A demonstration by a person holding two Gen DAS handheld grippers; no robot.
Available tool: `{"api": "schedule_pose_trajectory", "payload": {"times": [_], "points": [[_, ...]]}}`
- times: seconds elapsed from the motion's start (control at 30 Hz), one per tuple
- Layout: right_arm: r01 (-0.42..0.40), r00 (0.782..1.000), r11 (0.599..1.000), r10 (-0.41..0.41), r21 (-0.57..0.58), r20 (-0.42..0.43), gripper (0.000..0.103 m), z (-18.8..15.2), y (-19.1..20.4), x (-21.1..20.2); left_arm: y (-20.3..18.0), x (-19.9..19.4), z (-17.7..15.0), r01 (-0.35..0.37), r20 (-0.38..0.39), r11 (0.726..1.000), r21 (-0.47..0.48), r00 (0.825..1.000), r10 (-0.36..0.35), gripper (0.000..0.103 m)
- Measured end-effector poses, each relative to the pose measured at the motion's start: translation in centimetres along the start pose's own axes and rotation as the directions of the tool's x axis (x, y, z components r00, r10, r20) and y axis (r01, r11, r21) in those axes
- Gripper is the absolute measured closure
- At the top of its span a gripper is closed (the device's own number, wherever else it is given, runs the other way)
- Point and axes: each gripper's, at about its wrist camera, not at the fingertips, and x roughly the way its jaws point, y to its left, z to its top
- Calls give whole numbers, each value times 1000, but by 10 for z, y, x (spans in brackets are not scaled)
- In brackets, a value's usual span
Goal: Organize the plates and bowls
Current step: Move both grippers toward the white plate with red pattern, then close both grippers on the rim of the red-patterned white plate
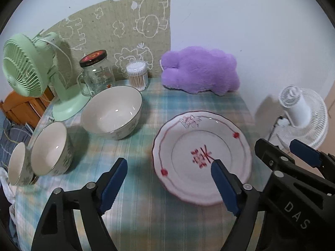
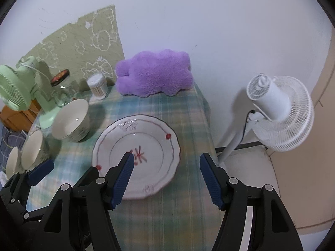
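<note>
Lying flat on the checked cloth (image 1: 136, 215), the plate (image 1: 202, 156) sits toward the table's right side, white with a scalloped dark rim, a red character at its centre and red dots on its border. To its left stands the big bowl (image 1: 112, 113), upright and apart from the plate; further left a mid bowl (image 1: 51, 148) and a small bowl (image 1: 18, 164) appear tipped in the fisheye view, very close together or touching near the table's left edge. All three bowls are white inside with a grey leaf pattern outside. The left gripper (image 1: 168, 168) hovers above the cloth with its jaws spread wide and nothing between them; its right blue pad overlaps the plate's centre in the left wrist view, though contact cannot be told. The right gripper (image 2: 166, 164) is likewise wide open and holds nothing, its left pad over the plate's middle and its right pad past the table's right edge. Behind the bowls stand a green fan (image 1: 27, 67), a glass jar (image 1: 97, 73) with a dark lid, and a tub of cotton swabs (image 1: 138, 76). A purple plush (image 1: 200, 70) lies at the back against the wall, beside a green drawn-on sheet (image 1: 125, 27). A white fan (image 2: 280, 110) stands on the floor to the right of the table.
</note>
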Motion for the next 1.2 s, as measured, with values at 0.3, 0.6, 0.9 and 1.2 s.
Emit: {"api": "schedule_pose_trajectory", "payload": {"times": [0.3,0.6,0.9,1.2], "points": [[-11,999,1000,10,-8,-53,34,17,4,78,-10,68,13,-50,-39,999,5,998,50,27],[-23,993,1000,23,2,-117,34,11,3,121,-7,103,11,-46,-102,999,-17,994,44,34],[11,992,1000,-12,-6,-129,36,6,7,129,-10,102,7,-27,-83,999,31,996,29,35],[-11,986,1000,10,-3,-164,36,-10,10,105,2,93,-9,3,-129,1000,1,992,-3,35]]}}
